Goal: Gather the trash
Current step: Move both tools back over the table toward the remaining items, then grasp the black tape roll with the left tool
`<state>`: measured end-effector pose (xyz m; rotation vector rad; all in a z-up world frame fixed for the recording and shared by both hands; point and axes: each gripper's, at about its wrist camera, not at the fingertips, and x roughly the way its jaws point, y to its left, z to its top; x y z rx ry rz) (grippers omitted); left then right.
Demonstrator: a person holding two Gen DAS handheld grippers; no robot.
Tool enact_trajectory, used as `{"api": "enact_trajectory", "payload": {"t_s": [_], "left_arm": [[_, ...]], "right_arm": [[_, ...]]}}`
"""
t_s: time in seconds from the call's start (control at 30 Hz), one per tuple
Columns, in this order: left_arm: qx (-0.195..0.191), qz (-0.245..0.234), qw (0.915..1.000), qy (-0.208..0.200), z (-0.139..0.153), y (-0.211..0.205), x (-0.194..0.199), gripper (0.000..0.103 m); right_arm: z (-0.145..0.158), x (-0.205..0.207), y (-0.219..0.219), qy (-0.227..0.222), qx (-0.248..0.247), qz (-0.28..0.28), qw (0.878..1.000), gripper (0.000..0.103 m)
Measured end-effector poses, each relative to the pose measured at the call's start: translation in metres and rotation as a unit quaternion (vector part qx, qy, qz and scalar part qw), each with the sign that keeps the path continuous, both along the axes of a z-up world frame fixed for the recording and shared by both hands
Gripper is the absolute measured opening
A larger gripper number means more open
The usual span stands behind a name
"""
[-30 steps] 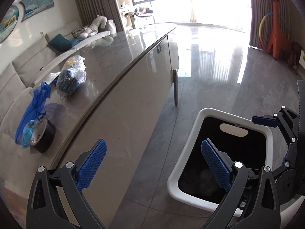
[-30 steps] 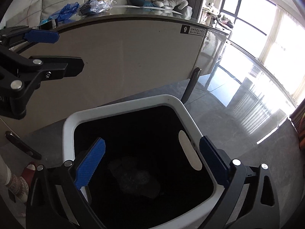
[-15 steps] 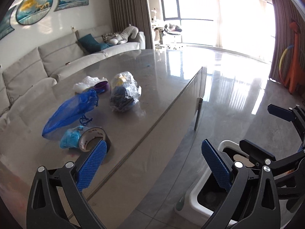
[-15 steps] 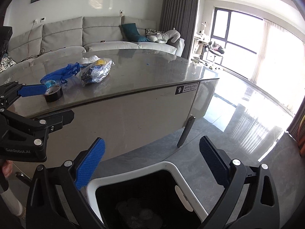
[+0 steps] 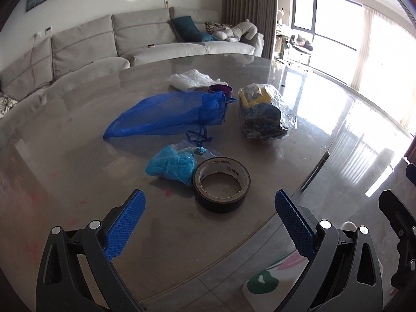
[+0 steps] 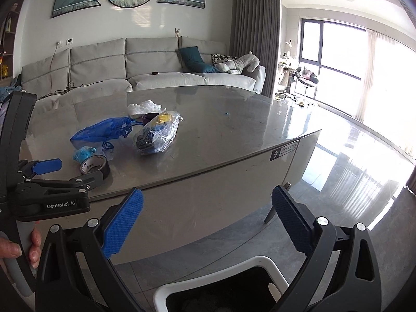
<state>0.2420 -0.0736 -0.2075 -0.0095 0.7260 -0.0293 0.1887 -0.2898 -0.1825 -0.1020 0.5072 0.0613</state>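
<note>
Six pieces of trash lie on the worktop (image 5: 78, 156) in the left wrist view: a tape roll (image 5: 222, 184) nearest, a crumpled blue wad (image 5: 171, 166) touching it, a blue mesh bag (image 5: 166, 115) behind, a clear bag (image 5: 262, 114) with dark and yellow contents to the right, and at the back a purple cup (image 5: 221, 89) beside a white wad (image 5: 192, 81). The left hand-held gripper (image 5: 208, 226) is spread wide and empty, and it hovers just before the tape roll. I judge that the table part of the task is mostly not done, since all these things wait there. The worktop is grey, glossy and oval, with some pink marks near its front edge.

In the right wrist view, the right hand-held gripper (image 6: 205, 223) is also spread wide with nothing in it, above a white bin (image 6: 208, 283) that stands on the floor below the worktop edge. The bin inside is dark; if some trash is there already, I cannot tell. The same heap sits on the worktop's left part, and the left hand-held gripper is near the tape roll (image 6: 95, 167). Behind are a grey sofa (image 6: 156, 62), wall pictures, dark curtains and a bright window; the floor is shiny grey tile.
</note>
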Motion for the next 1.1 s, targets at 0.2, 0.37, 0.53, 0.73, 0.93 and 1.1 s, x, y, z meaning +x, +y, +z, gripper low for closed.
{"api": "enact_trajectory", "payload": {"t_s": [0.2, 0.37, 0.53, 0.73, 0.93, 1.1], "left_arm": [[0.001, 0.011, 0.9999, 0.007, -0.005, 0.01, 0.005, 0.098], [0.003, 0.019, 0.9996, 0.023, -0.014, 0.015, 0.015, 0.098], [0.007, 0.016, 0.9996, 0.023, -0.018, 0.012, 0.019, 0.098], [-0.03, -0.037, 0.9987, 0.021, -0.009, 0.016, 0.017, 0.046], [-0.038, -0.038, 0.9985, 0.015, -0.001, 0.03, 0.01, 0.046], [-0.017, -0.049, 0.9986, -0.014, 0.021, 0.038, -0.012, 0.046]], "right_arm": [[0.002, 0.021, 0.02, -0.002, 0.003, 0.021, 1.0, 0.098], [0.001, 0.035, 0.028, -0.001, 0.016, 0.024, 1.0, 0.098], [-0.003, 0.042, 0.034, 0.001, 0.019, 0.026, 0.999, 0.098], [-0.007, 0.042, 0.035, 0.005, 0.022, 0.03, 0.999, 0.098], [-0.003, 0.039, 0.036, 0.002, 0.025, 0.036, 0.999, 0.098], [-0.001, 0.041, 0.045, 0.003, 0.026, 0.045, 0.999, 0.098]]}}
